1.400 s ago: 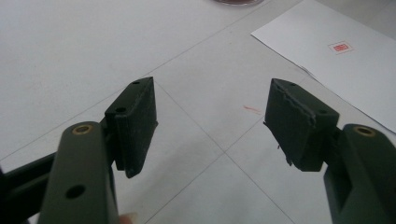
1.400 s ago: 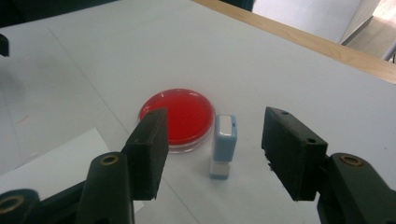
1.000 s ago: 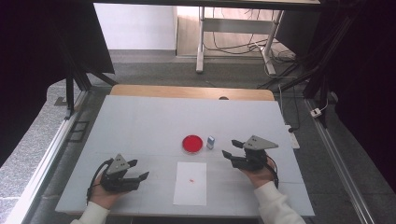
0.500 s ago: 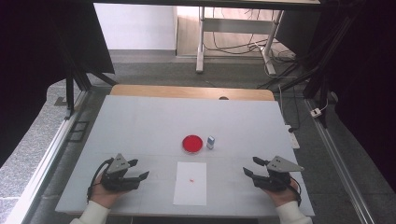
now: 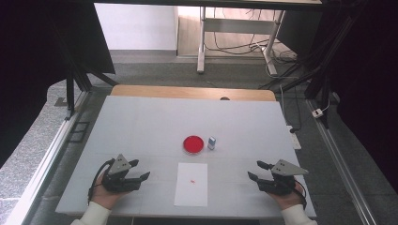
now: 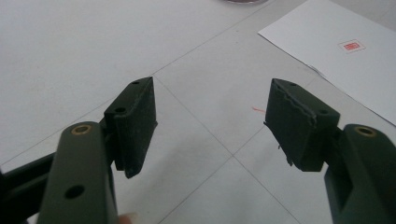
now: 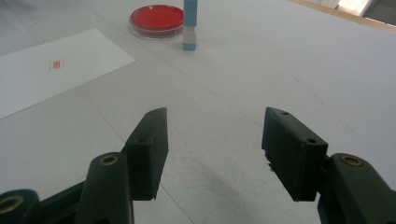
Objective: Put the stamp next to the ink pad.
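Observation:
A white sheet of paper (image 5: pixel 191 184) with a small red stamp mark (image 5: pixel 193 181) lies near the table's front edge. Behind it sit a round red ink pad (image 5: pixel 193 145) and a small blue-and-white stamp (image 5: pixel 211 143) standing upright. My left gripper (image 5: pixel 140 170) rests low at the front left, open and empty (image 6: pixel 210 119), with the paper (image 6: pixel 345 56) ahead to its right. My right gripper (image 5: pixel 256 170) sits at the front right, open and empty (image 7: pixel 214 140), facing the ink pad (image 7: pixel 156 19) and the stamp (image 7: pixel 190 23).
The white table (image 5: pixel 155 122) has a wooden strip (image 5: pixel 187 92) along its far edge. Metal frame rails run down both sides, and a desk leg and cables stand on the floor beyond.
My right gripper has pulled back from beside the stamp to the front right of the table and come lower. The left gripper has stayed put.

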A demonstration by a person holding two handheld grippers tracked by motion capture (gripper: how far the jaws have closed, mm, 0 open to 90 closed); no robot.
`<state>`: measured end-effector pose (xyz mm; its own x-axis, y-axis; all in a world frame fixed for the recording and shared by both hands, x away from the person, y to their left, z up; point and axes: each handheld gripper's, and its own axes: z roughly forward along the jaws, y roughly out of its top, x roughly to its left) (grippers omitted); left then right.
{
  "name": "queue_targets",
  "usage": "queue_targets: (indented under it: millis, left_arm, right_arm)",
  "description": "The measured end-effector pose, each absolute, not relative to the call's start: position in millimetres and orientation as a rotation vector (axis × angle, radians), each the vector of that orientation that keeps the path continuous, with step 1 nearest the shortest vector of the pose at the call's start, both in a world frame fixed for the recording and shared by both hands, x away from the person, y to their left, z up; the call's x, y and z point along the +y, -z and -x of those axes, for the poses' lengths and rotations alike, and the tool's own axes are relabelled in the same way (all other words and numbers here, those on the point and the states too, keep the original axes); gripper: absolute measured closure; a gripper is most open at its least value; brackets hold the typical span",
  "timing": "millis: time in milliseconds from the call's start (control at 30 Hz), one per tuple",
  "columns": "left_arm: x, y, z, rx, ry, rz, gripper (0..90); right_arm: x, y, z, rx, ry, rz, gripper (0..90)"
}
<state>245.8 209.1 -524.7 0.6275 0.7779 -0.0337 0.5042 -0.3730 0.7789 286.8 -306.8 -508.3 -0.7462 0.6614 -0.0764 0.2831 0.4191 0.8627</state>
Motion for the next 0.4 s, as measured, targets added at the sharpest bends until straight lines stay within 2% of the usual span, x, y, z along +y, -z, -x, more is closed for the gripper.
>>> queue_targets:
  millis: [400]
  left_arm:
    - [209.4,524.9,-245.9,1.003,-0.443,-2.055,33.2]
  right_arm:
    - [-305.7,508.3,-286.7,2.276,-1.265,-0.793,41.2]
